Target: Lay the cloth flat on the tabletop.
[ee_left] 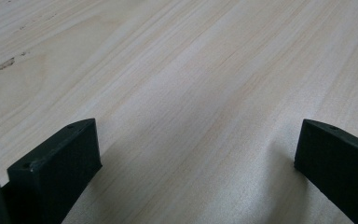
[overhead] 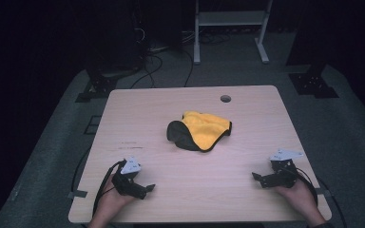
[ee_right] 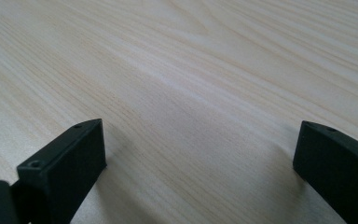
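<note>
While both hands rest near the table's (overhead: 123,109) front edge, nothing is gripped. Toward the front left corner, the left gripper (overhead: 145,189) lies low over the wood, held by the person's left hand (overhead: 107,199); in the left gripper view its jaws stand wide apart with bare tabletop between them. At the table's middle, somewhat nearer the back edge, lies a crumpled yellow cloth (overhead: 204,129) with a dark underside, well apart from both grippers. Toward the front right corner, the right gripper (overhead: 259,178) sits in the right hand (overhead: 298,194), jaws likewise spread wide over bare wood.
</note>
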### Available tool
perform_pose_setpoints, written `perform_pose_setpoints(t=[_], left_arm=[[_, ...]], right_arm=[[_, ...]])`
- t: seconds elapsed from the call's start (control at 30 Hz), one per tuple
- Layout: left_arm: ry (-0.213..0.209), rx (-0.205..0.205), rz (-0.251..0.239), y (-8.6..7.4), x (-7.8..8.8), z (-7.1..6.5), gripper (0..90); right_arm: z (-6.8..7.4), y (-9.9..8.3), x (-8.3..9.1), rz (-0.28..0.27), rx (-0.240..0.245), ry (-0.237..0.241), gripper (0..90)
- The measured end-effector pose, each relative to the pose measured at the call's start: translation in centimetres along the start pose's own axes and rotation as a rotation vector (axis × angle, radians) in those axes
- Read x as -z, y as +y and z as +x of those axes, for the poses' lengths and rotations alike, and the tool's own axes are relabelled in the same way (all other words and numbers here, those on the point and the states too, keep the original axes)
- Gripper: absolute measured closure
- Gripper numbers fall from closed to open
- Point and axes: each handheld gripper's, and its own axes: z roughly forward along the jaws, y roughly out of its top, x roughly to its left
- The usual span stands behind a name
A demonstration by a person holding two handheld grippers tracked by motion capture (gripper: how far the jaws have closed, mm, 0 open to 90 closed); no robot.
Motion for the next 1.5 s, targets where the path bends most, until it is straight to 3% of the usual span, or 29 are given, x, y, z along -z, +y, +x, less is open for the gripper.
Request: perform_pose_setpoints(t=[0.2, 0.3, 0.43, 0.7, 0.9, 1.2, 1.37, 1.5], left_arm=[[0.0, 0.0, 0.0, 0.0, 0.0, 0.0, 0.0], [0.002, 0.001, 0.001, 0.0, 0.0, 0.0, 0.0], [0.002, 0.003, 0.002, -0.1, 0.1, -0.1, 0.0], [0.005, 0.005, 0.002, -0.2, 0.3, -0.2, 0.0], [0.005, 0.01, 0.001, -0.4, 0.4, -0.3, 0.0], [0.004, 0.008, 0.006, -0.4, 0.4, -0.3, 0.0], [0.005, 0.008, 0.003, -0.4, 0.4, -0.3, 0.0], [0.005, 0.007, 0.003, -0.4, 0.4, -0.3, 0.0]], right_arm=[[0.0, 0.1, 0.0, 0.011, 0.008, 0.001, 2.3], [-0.1, 0.5, 0.3, 0.037, 0.022, 0.015, 11.5], [0.1, 1.0, 0.5, 0.034, 0.036, 0.025, 13.0], [0.4, 2.5, 0.9, -0.013, 0.042, 0.057, 13.5], [0.7, 4.3, 0.6, -0.061, 0.083, 0.088, 13.4], [0.9, 7.6, -0.8, -0.102, 0.111, 0.124, 13.7], [0.8, 9.4, -1.5, -0.149, 0.109, 0.146, 13.9], [0.5, 10.7, -2.4, -0.156, 0.108, 0.152, 14.5]])
